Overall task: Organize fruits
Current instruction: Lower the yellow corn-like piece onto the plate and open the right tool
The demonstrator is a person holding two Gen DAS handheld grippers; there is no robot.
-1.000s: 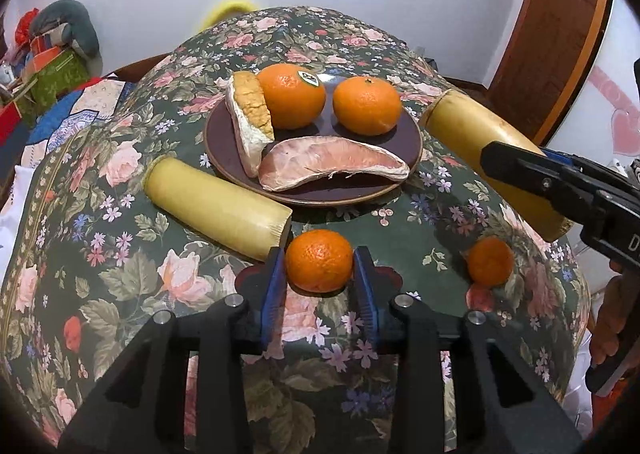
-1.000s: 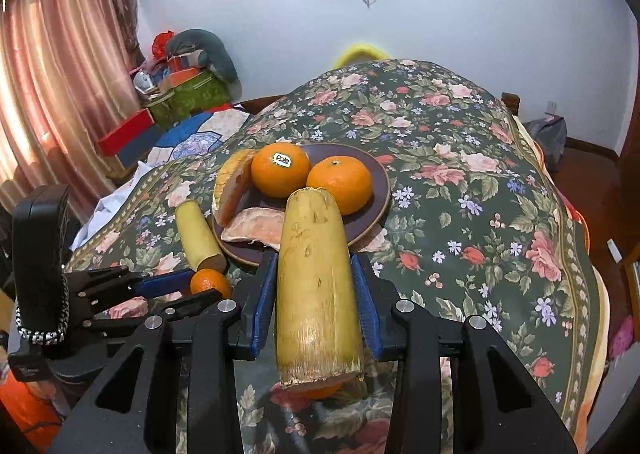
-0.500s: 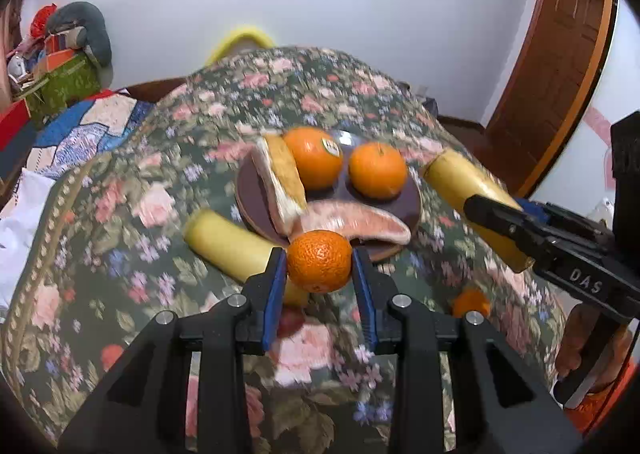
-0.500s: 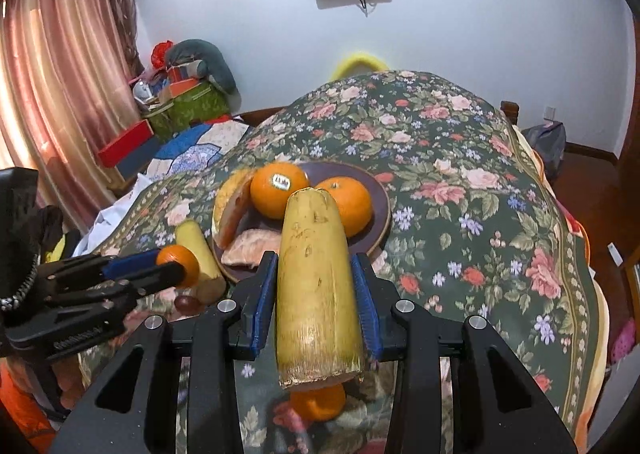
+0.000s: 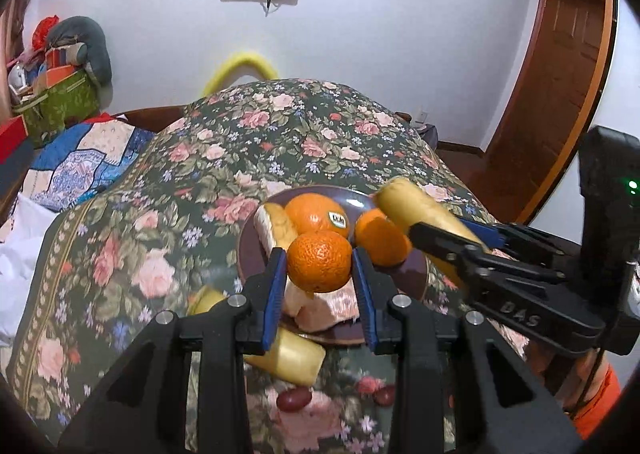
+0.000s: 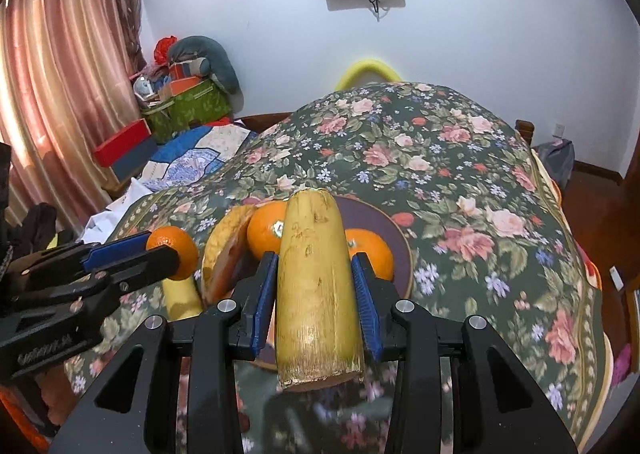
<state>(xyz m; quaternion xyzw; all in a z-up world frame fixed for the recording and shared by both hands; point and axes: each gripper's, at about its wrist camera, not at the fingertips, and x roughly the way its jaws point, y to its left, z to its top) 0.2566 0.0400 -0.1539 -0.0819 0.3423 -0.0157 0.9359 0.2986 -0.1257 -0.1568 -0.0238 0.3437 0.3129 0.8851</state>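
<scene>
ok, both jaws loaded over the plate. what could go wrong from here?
1. The plate already holds two oranges and pomelo wedges; dropping the mandarin from the left gripper could send it rolling off.
2. The right gripper holds the long yellow stalk near one end; it may pivot or slip.
3. The two grippers sit close together and could collide.

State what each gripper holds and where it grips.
Left gripper clamps a small orange across its middle; right gripper clamps the yellow stalk by its sides.
</scene>
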